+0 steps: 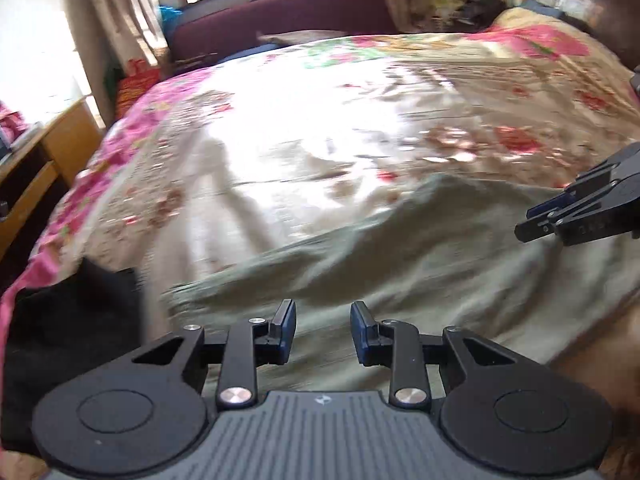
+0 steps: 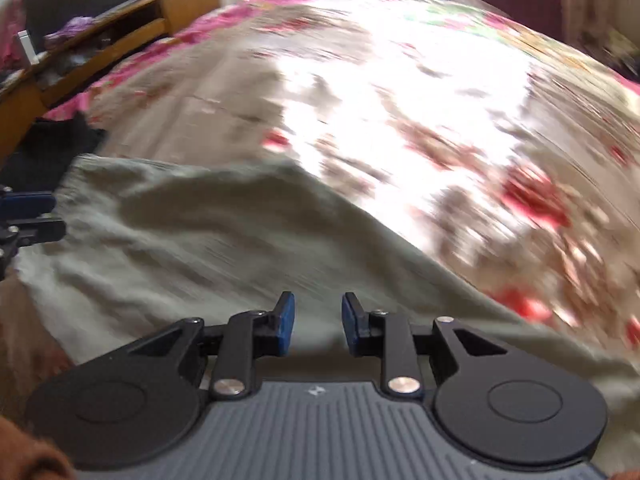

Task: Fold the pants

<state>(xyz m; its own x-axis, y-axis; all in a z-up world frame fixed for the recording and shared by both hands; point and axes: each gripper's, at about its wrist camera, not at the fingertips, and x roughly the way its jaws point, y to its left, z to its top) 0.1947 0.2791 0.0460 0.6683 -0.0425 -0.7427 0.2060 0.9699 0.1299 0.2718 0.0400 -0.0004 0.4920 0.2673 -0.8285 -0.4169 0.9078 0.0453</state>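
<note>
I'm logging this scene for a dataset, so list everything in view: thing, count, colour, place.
pants: one, pale grey-green, spread rumpled on the near part of the bed
bedspread: one, cream with pink flowers, covering the bed
black cloth: one, near left edge of the bed
desk: one, light wood, left of the bed
sofa: one, maroon, under the window
left gripper: open, above the pants
right gripper: open, above the pants

No readable text (frames blurred); no labels.
</note>
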